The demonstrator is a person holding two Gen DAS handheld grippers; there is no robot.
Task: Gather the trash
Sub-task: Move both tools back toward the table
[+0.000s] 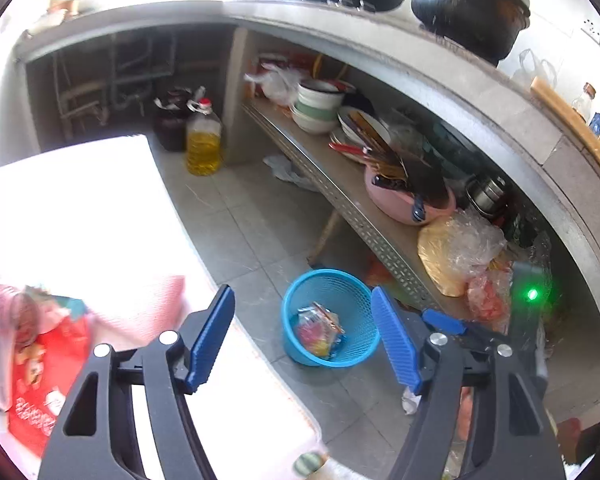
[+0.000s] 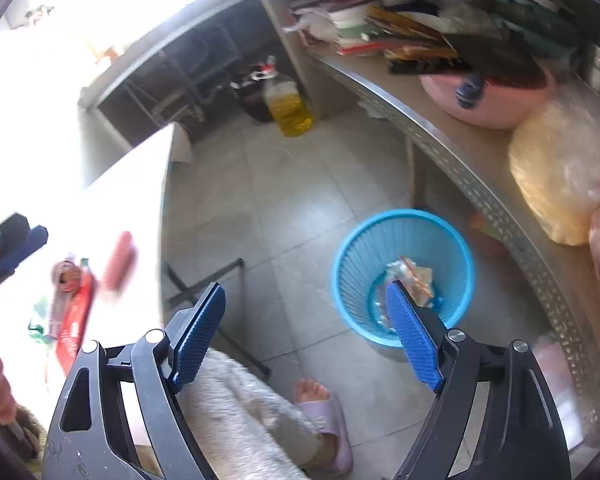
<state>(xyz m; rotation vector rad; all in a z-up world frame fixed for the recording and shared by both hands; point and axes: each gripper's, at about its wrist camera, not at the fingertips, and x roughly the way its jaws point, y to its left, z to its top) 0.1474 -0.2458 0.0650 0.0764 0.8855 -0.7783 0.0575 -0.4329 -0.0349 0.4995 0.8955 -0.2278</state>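
On the far left a white table (image 1: 80, 208) is washed out by glare; near its left edge lie a red packet (image 1: 40, 380) and other blurred wrappers (image 1: 32, 308). The left gripper (image 1: 302, 336) hangs above the table's right edge and the floor, its blue fingers (image 1: 210, 340) set wide with nothing between them. To its right a blue basket (image 1: 296, 344) stands on the grey tile floor (image 1: 260, 220), near the front of a metal shelf (image 1: 364, 216). A crumpled, colourful wrapper (image 1: 320, 330) lies at the basket's bottom. Farther back, under the counter (image 1: 380, 40), stands an oil jug (image 1: 204, 144). On the shelf are stacked bowls (image 1: 316, 108), a pink bowl (image 1: 404, 204) and a plastic bag (image 1: 456, 252).

In the right wrist view the right gripper (image 2: 306, 336) is over the floor, just left of the basket (image 2: 352, 280), its fingers (image 2: 198, 336) also spread wide and empty. Below it show a trouser leg (image 2: 240, 412) and a foot in a pale slipper (image 2: 324, 420). The left gripper's tip (image 2: 20, 248) shows at the left edge, over the table (image 2: 132, 184).
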